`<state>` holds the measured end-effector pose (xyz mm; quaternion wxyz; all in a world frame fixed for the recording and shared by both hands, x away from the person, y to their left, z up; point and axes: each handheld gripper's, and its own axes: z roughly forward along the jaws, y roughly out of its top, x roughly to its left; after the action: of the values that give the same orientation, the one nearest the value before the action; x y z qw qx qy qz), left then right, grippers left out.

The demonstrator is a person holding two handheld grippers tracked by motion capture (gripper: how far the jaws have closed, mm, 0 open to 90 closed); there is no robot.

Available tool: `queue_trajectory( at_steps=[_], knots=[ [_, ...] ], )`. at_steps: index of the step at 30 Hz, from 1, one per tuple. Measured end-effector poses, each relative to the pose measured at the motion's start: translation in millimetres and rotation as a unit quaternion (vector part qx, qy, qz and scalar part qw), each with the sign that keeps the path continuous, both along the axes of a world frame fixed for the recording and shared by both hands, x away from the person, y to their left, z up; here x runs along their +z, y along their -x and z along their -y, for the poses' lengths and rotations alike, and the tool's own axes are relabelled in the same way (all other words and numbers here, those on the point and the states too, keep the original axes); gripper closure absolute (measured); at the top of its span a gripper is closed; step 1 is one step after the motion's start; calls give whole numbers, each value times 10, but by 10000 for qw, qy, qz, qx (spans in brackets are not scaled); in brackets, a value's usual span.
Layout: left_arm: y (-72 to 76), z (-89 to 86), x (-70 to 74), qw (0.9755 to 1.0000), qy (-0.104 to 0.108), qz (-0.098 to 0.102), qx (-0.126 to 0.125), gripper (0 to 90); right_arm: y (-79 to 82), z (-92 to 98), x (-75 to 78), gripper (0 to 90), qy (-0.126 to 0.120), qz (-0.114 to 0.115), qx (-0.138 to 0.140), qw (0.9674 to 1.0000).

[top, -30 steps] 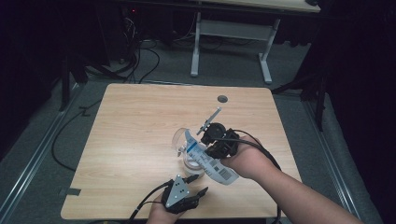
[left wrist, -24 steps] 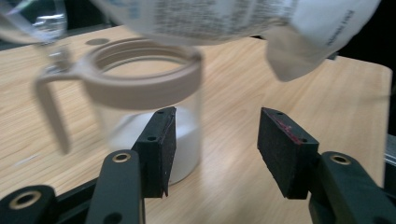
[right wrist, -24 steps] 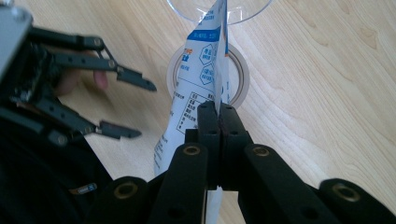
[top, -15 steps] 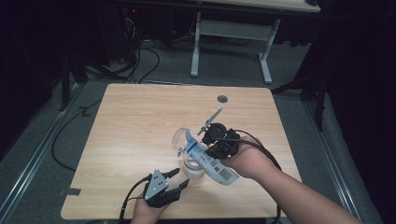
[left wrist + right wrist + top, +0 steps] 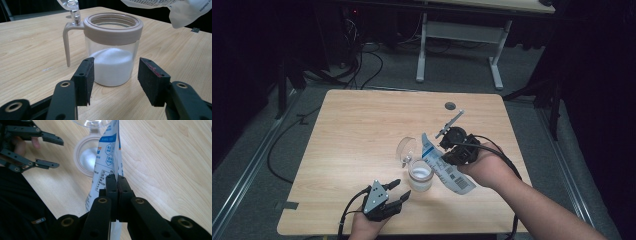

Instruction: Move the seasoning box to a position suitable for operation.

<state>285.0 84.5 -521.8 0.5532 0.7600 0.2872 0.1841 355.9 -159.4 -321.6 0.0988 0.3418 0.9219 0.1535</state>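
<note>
White printed plastic pouch (image 5: 444, 167) slants over the table (image 5: 357, 130) centre, mouth aimed down-left above the clear beige-rimmed jar of white powder (image 5: 420, 176), pinched in right gripper (image 5: 117, 180); left gripper (image 5: 113, 80) spread just short of jar, bare wood around.

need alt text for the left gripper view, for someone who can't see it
A clear glass jar with a beige rim and handle, about half full of white powder, stands on a wooden table just ahead of the open left gripper, its two black pads apart on either side of the jar's base. The corner of a white printed pouch hangs at top right.
</note>
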Motion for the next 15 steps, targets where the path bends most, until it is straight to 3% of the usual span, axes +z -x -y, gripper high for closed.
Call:
queue_trajectory(
  at_steps=[15],
  knots=[
    [5,12,-3,10000,2,-14,-37,475,-167,279,-171,898,126,-11,-586,9982]
  ],
)
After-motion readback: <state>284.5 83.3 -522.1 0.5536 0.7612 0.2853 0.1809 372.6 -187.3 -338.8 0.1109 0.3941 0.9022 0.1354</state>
